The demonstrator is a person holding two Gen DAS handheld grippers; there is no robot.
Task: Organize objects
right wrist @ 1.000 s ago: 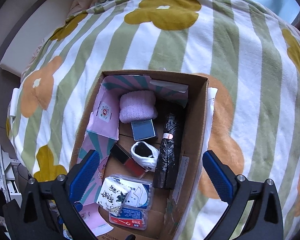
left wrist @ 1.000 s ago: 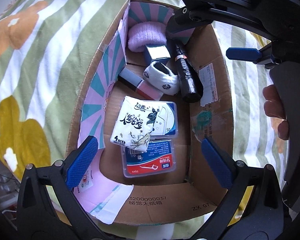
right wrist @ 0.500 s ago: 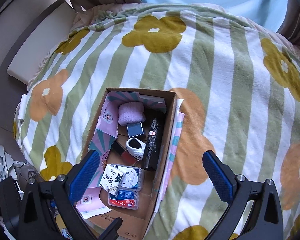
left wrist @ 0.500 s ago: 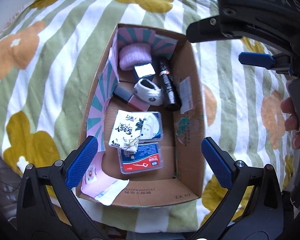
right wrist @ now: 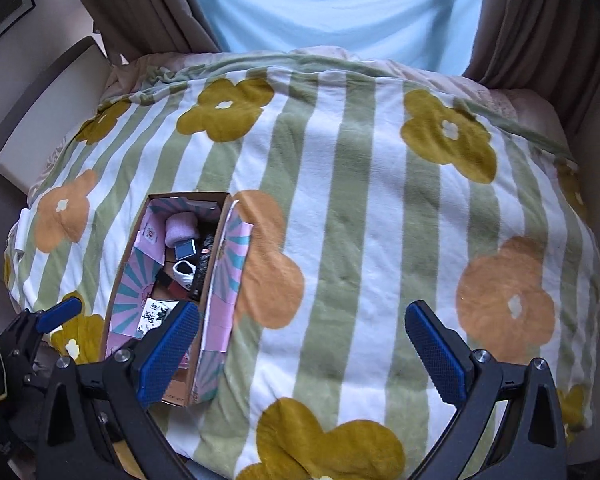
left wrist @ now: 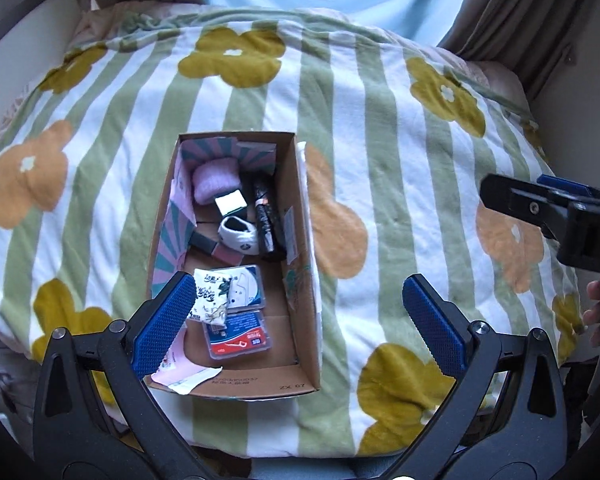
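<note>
While your left claw (left wrist: 300,316) hangs wide apart and empty above the bed, its left wrist view looks down into the open brown cardboard box (left wrist: 300,216) resting on the green-and-white striped flower blanket (left wrist: 400,168). Inside, at the far end, you have a fuzzy pink roll (left wrist: 214,180) with a small mirrored square (left wrist: 231,203) against it and a black wrapped tube (left wrist: 265,216) alongside. A white sock ball (left wrist: 238,234) lies mid-box; a printed tissue pack (left wrist: 211,298) overlaps two clear plastic floss cases (left wrist: 242,334) at the near end. Your other gripper's black frame (left wrist: 540,208) juts in from the right edge.

From the right wrist view, your right claw (right wrist: 302,354) is equally spread and grips nothing. The box (right wrist: 216,264) sits left, partly behind the left blue pad (right wrist: 168,350); bare blanket (right wrist: 380,220) fills the middle, with brown curtains (right wrist: 540,20) beyond.
</note>
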